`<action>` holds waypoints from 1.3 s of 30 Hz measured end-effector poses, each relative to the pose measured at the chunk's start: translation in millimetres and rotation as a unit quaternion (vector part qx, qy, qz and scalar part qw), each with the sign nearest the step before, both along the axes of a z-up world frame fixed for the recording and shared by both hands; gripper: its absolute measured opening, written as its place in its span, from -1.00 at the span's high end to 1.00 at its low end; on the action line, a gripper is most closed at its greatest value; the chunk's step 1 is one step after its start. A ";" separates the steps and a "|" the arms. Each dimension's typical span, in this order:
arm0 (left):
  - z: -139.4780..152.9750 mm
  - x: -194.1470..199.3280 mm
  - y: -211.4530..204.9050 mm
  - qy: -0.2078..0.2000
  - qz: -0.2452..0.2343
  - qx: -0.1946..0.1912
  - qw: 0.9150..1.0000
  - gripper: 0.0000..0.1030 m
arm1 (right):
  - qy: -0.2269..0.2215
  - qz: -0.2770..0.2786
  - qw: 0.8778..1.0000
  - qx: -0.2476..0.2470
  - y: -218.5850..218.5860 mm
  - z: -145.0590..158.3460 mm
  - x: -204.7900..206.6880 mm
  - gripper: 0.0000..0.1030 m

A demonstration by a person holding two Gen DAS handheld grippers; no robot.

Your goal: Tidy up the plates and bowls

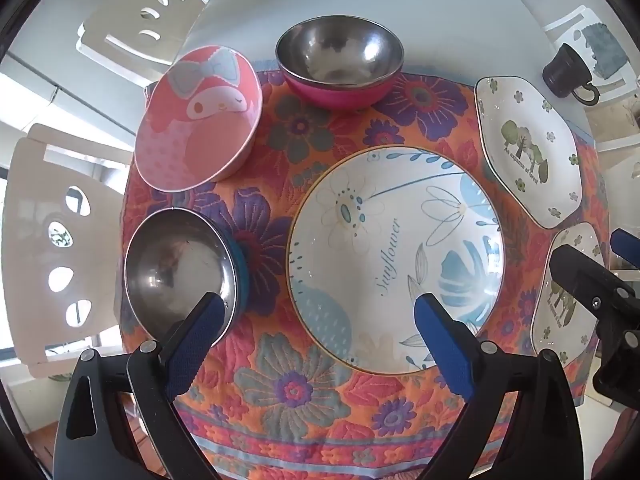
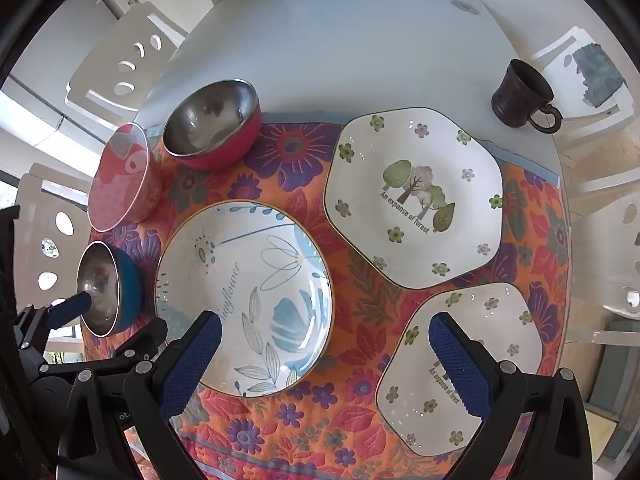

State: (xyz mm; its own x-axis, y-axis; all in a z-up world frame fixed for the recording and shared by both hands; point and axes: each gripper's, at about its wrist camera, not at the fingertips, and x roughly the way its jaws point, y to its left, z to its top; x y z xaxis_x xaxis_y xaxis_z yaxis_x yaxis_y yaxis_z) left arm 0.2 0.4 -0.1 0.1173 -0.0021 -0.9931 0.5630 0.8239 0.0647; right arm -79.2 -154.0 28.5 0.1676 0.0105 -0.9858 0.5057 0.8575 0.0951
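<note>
Our left gripper (image 1: 316, 312) and right gripper (image 2: 326, 334) both hang high over the flowery cloth (image 1: 280, 400), jaws wide, holding nothing. The big round plate (image 2: 244, 300) sits in the middle, with two forest plates (image 2: 412, 196) (image 2: 460, 368) on its right. Three bowls sit on its left: pink cartoon bowl (image 1: 196, 120), red bowl (image 1: 338, 60) and blue bowl (image 1: 180, 272). We think stacking comes next. We should drop straight down, pinch one rim gently and lift slowly. From this high up, we cannot tell how thick the rims are.
</note>
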 end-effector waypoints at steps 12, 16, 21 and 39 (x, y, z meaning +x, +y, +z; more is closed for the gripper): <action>-4.4 1.7 5.9 -0.002 0.016 0.011 1.000 -0.85 | 0.010 0.015 1.000 0.013 7.7 -10.7 5.2 -1.00; -7.5 3.4 8.1 -0.002 0.021 0.019 1.000 -0.85 | 0.011 0.019 1.000 0.021 11.7 -15.7 9.1 -1.00; -12.2 7.6 14.8 -0.015 0.030 0.012 0.999 -0.85 | 0.015 0.024 0.999 0.029 15.6 -22.3 14.6 -1.00; -20.5 9.3 16.9 -0.007 0.037 -0.012 0.999 -0.85 | 0.028 0.043 0.998 0.035 22.5 -30.9 25.1 -1.00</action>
State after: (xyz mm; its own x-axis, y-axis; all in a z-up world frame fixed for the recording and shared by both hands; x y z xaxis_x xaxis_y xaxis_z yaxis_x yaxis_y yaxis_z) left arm 9.5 17.3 -20.6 0.1325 -0.0164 -0.9911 0.4992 0.8649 0.0524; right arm -54.1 -131.4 -2.5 0.1068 0.0917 -0.9900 0.4376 0.8898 0.1297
